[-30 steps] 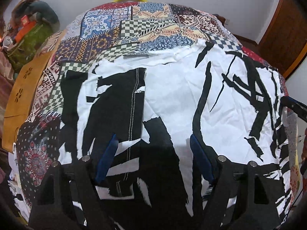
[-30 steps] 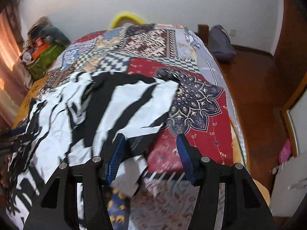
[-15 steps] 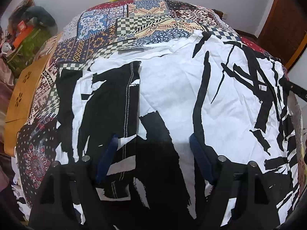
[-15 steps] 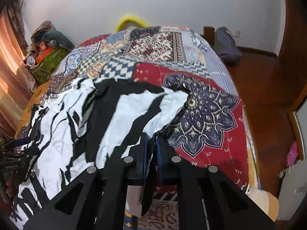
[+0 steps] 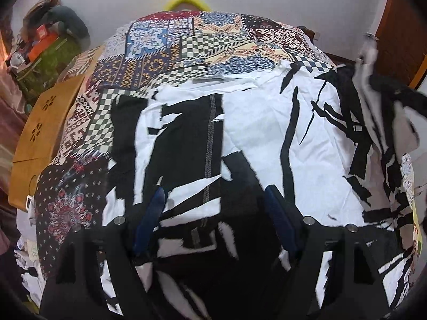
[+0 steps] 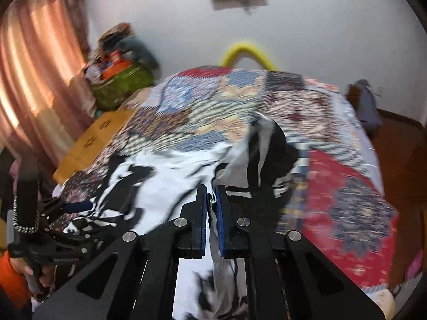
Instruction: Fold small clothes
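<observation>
Black-and-white garment [image 5: 256,138] is spread on the patchwork bedspread [image 5: 186,42]; its edge is pinched and lifted by the right gripper [image 6: 211,202], while the left gripper [image 5: 213,202] is held wide above it.

- White shirt [image 5: 261,144] streaked with jagged black brush-like patches.
- Patchwork bedspread [image 5: 170,53]: checks in black and cream, blue medallions, red and navy mandala panels.
- Hand-held gripper pads [image 6: 219,221] blue on black frames.
- Salmon-pink curtain [image 6: 34,85].
- Yellow arch [image 6: 248,53] against pale wall.
- Orange sleeve [image 6: 10,280].
</observation>
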The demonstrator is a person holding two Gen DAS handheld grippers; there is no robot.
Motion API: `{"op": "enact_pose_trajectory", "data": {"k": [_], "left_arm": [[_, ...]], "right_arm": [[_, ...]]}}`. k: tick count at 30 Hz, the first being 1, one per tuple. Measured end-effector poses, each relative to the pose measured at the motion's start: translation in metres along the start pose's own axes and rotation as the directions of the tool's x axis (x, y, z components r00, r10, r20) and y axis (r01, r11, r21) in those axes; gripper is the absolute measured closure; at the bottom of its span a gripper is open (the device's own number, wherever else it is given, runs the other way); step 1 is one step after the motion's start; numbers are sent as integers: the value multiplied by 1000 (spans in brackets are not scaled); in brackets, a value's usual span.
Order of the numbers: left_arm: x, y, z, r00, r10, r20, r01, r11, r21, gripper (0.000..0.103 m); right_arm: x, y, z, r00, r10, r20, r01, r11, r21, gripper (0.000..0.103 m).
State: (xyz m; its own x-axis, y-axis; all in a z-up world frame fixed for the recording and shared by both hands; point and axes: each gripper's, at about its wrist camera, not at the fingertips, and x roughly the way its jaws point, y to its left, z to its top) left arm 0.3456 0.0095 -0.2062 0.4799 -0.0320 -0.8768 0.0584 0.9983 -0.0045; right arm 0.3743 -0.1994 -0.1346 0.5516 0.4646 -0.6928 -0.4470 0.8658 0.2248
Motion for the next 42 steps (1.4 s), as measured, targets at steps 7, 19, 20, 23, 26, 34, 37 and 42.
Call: {"op": "enact_pose_trajectory", "data": {"k": [7,19,20,23,26,34,37,42], "left_arm": [[-19,15,-11,1000,20,18,-20,1000,24,26],[1,-29,29,987,-159,-11,159,987,18,26],[7,-36,35,987,-160,-19,161,987,25,26],[29,-58,54,987,-157,-42,159,986,55,26],[46,-68,71,987,-154,-48,157,985,69,26],[75,-93,96,981,-186,-53,192,971,139,67],[72,-96,96,976,-216,-34,219,965,147,92],[54,-86,97,969,-247,20,243,963,119,96]], "right_arm": [[43,29,-17,993,13,-118,-15,1000,-15,88],[-11,-12,-30,987,-148,-60,143,987,-77,74],[-12,-15,-33,985,-161,-63,155,984,-85,74],[-13,-25,-45,981,-172,-87,163,981,-101,74],[-9,-35,-56,981,-161,-109,152,984,-89,74],[16,-55,-53,980,-157,-119,150,987,-64,74],[22,-61,-42,986,-134,-104,131,991,-35,74],[37,-60,-17,990,-116,-82,113,993,-37,74]]}}
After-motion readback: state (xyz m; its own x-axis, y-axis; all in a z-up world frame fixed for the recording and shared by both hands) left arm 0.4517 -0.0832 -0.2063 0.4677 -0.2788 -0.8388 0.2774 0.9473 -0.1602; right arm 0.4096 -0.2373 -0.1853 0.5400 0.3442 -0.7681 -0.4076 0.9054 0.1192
